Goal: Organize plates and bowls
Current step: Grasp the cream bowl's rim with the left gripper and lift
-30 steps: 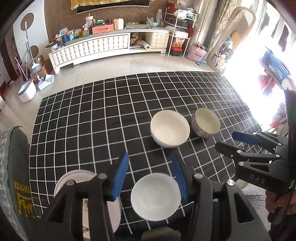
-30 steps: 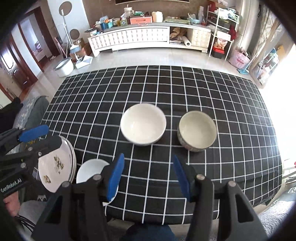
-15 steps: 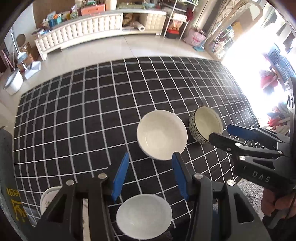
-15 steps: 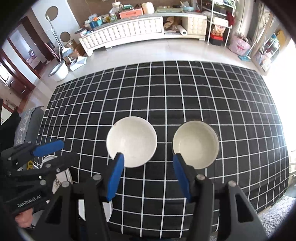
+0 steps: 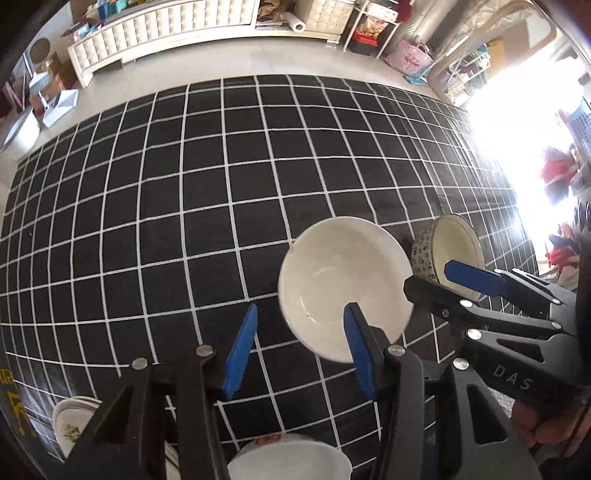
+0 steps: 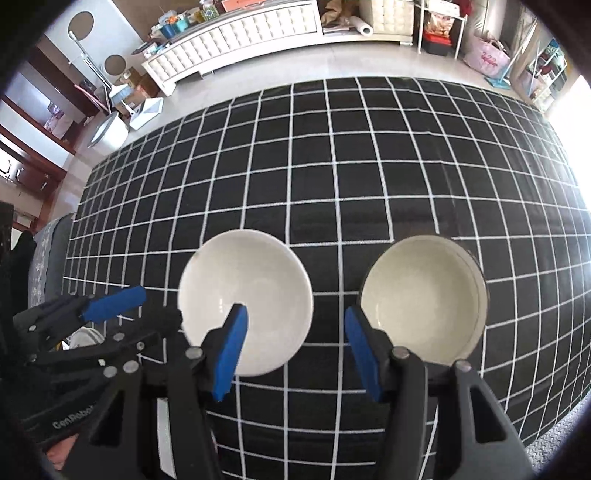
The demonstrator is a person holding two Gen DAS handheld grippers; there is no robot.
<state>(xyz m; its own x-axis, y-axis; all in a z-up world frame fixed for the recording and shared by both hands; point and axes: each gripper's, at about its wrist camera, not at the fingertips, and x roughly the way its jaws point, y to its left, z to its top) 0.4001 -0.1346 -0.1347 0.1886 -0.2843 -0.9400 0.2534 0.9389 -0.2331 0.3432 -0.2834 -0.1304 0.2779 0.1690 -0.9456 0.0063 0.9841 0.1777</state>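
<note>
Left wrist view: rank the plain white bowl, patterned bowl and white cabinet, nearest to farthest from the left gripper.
Measured from the left gripper:
1. Plain white bowl, right beside the right-hand finger, its rim passing behind that tip.
2. Patterned bowl, farther right, behind the right gripper.
3. White cabinet, across the floor, beyond the checked cloth.

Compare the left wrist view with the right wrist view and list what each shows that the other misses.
Only the left wrist view shows the patterned outside wall of the cream bowl, the stacked plates at the cloth's near left edge, and a small white bowl at the bottom. Only the right wrist view shows the cream bowl's whole inside and the doorway on the left. Both share the checked tablecloth, the white bowl, the white cabinet, and the left tool and right tool, open and empty.
</note>
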